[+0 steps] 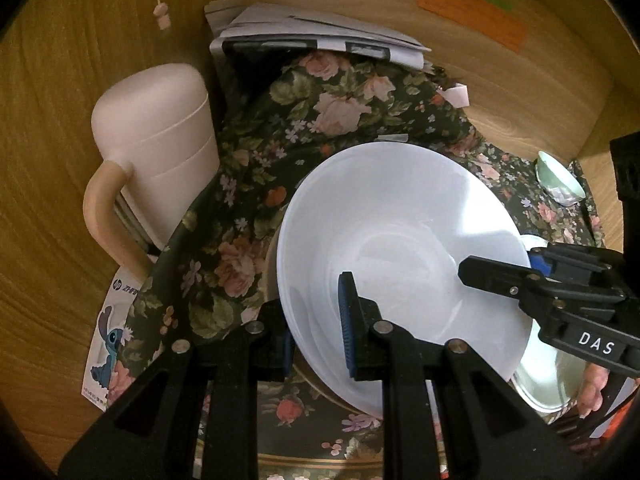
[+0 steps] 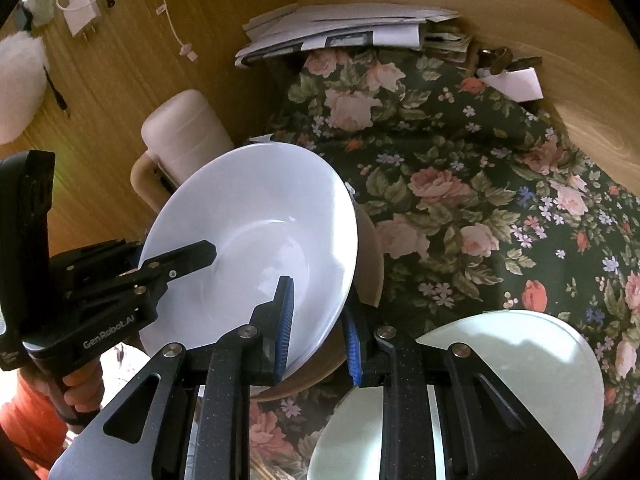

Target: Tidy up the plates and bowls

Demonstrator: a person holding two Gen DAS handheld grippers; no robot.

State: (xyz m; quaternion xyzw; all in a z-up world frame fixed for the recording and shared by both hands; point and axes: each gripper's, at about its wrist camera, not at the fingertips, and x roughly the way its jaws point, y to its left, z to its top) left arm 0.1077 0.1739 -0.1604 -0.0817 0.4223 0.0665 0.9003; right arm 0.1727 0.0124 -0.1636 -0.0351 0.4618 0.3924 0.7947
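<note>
Both grippers, left (image 1: 316, 320) and right (image 2: 320, 328), clamp the tilted white bowl (image 1: 400, 240) rim at 6 o'clock; pale plate (image 2: 520, 380) lies at 4 o'clock.

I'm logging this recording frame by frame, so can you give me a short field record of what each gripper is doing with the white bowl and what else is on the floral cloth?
held item: white bowl, tilted
left gripper: fingers straddle the bowl's near rim, one inside, one outside
right gripper: fingers straddle the opposite rim the same way
under the bowl: beige dish, partly hidden
surface: floral cloth
nearby: pale plate, small green bowl, cream jug, stack of papers
</note>
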